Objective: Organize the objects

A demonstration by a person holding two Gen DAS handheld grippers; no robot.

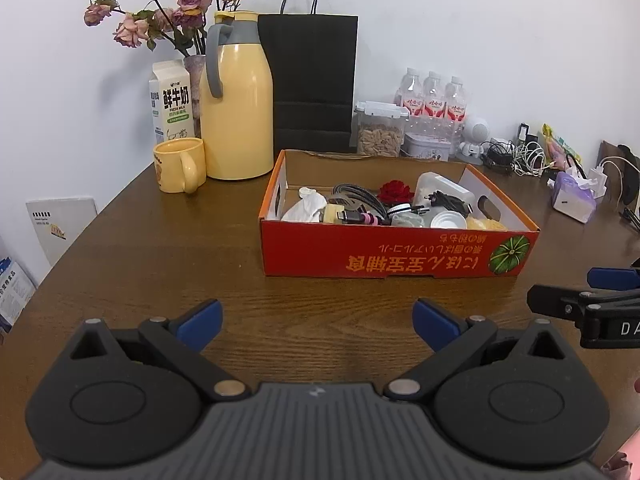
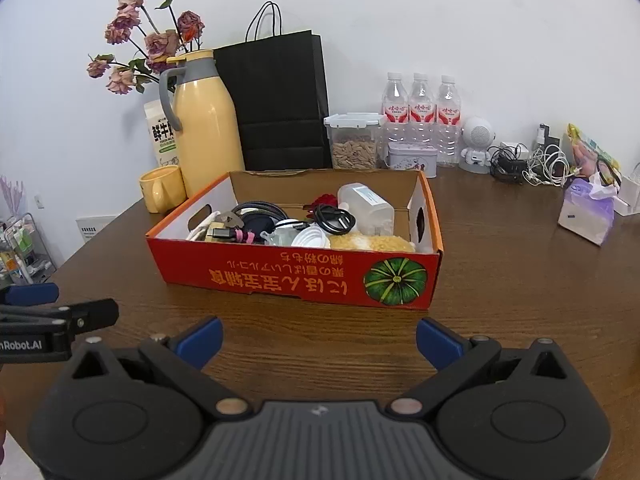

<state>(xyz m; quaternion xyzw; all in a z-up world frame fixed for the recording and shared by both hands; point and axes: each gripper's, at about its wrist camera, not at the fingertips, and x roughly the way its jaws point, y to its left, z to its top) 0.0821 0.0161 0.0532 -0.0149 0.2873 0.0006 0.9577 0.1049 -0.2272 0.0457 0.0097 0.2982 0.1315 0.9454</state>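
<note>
Hovering low over the near part of the brown table (image 1: 160, 248), I hold both tools short of the red cardboard box (image 1: 392, 250), which sits mid-table with its printed long side toward me. Everything loose that I can see is already inside it: a clear plastic container (image 2: 366, 206) at the far right, coiled black cables (image 2: 334, 218) in the middle, a yellow sponge-like lump (image 2: 372, 243) at the near right, a white round lid (image 2: 310, 237), a crumpled white tissue (image 1: 306, 208) at the left, a small red flower (image 1: 396, 192).

My left gripper (image 1: 318, 322) has its jaws spread wide and holds nothing; my right gripper (image 2: 319, 336) is the same, wide and empty. The table between me and the box is bare.

So this fits either a box packed and finished, or a jumble waiting to be sorted out; I cannot settle which.

If anything in there is handled, I judge the cables the trouble: they lie tangled over their neighbours, so a pinch should take one loop only and rise slowly. The container looks slick and wide for my jaws; its narrow side would suit better.
</note>
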